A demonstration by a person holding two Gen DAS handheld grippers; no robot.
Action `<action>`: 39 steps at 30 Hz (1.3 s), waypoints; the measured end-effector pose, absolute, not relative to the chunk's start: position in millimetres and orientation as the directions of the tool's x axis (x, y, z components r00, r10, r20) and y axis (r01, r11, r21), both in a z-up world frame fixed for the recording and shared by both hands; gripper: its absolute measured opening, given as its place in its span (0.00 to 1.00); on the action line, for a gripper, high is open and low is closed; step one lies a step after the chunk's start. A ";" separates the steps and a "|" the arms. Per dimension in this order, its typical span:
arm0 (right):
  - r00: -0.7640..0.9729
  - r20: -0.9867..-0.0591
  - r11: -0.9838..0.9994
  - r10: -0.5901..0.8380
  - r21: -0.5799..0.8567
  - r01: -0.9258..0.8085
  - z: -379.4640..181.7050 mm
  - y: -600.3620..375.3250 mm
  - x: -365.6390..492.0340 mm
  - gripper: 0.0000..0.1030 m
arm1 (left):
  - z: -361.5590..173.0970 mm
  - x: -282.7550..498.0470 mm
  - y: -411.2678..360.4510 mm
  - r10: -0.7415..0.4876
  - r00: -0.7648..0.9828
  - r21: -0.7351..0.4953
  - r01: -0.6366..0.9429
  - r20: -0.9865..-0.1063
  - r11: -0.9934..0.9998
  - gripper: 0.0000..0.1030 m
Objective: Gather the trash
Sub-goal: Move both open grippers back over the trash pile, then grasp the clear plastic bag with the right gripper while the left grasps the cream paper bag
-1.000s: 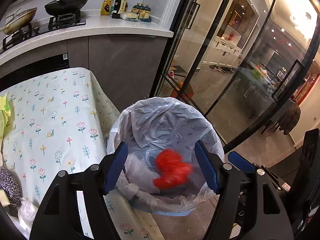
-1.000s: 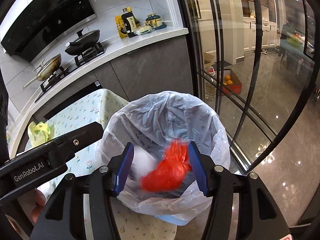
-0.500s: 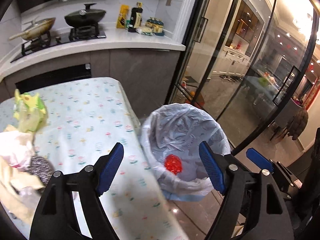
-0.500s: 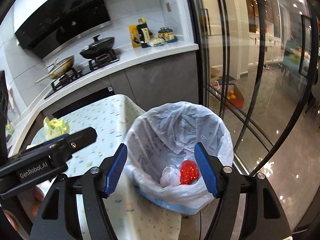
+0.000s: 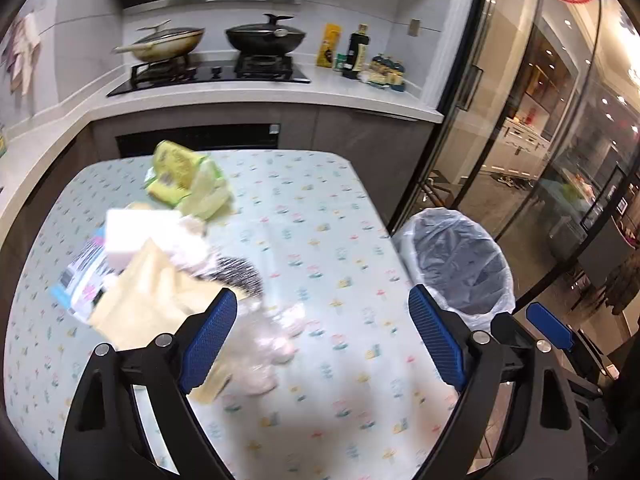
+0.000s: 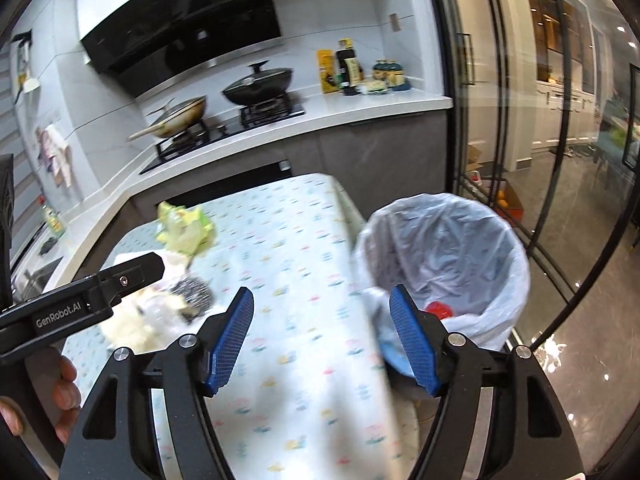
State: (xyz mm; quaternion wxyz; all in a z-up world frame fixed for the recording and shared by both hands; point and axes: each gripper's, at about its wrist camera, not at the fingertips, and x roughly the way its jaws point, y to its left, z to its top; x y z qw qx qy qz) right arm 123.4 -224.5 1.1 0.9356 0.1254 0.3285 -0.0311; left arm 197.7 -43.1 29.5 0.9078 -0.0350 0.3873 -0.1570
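Observation:
A bin lined with a clear bag (image 5: 460, 264) stands at the table's right edge; it also shows in the right wrist view (image 6: 448, 248) with a red piece of trash (image 6: 439, 310) inside. Trash lies on the flowered tablecloth (image 5: 320, 240): a yellow-green wrapper (image 5: 180, 180), a white box (image 5: 140, 232), a beige paper bag (image 5: 148, 300), a steel scourer (image 5: 240, 276) and clear plastic (image 5: 264, 344). My left gripper (image 5: 324, 340) is open and empty above the table, the plastic between its fingers. My right gripper (image 6: 324, 340) is open and empty above the table's right edge.
A counter with a stove, a wok (image 5: 168, 40), a black pan (image 5: 264, 36) and bottles (image 5: 356, 56) runs behind the table. Glass sliding doors (image 6: 520, 120) stand to the right of the bin. The left gripper's body (image 6: 80, 300) is at the right view's left.
The red trash fell into the bin and lies at its bottom. Both open grippers pulled back and up from the bin and swung left over the table.

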 end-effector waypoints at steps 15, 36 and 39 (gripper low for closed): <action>0.737 -0.666 0.969 0.119 0.240 0.061 -17.2 -134.0 123.8 0.66 | -0.1 180.5 79.0 -0.220 0.649 -0.216 0.087 -0.728 0.972 0.83; 0.650 -0.739 0.962 0.178 0.271 0.045 -76.5 -78.4 201.7 0.66 | -48.9 211.2 116.3 -0.243 0.585 -0.284 0.024 -0.774 0.959 0.87; 0.638 -0.749 0.960 0.176 0.274 0.058 -85.5 -77.8 211.4 0.66 | -53.1 216.5 116.5 -0.257 0.577 -0.300 0.023 -0.775 0.954 0.87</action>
